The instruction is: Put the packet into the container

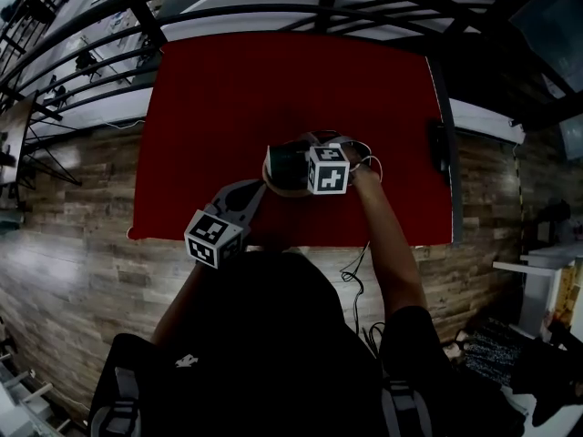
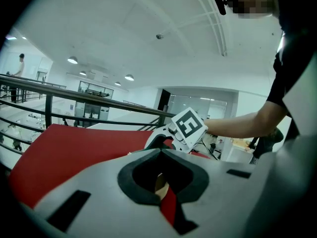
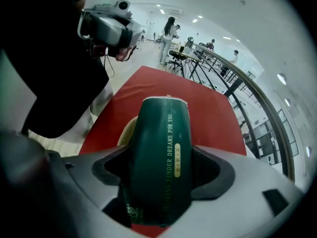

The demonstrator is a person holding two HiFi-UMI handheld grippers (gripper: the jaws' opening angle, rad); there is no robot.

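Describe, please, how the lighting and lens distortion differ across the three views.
Head view: underexposed, the red table dim, railings bowed by the lens. Left gripper view: bright and even, corners vignetted black. Right gripper view: green packet sharp, its print readable; edges dark.

The left gripper (image 1: 258, 192) and right gripper (image 1: 290, 167) are pale grey moulded plastic, their jaws lined with dark grey padding cut into notched hollows. Each bears a white cube (image 1: 216, 238) printed with black square markers. The person wears a black short-sleeved top (image 1: 264, 353), grey shoulder straps (image 1: 117, 406) and a grey head camera (image 3: 106, 26); thin black cables (image 1: 355, 276) hang by the right arm
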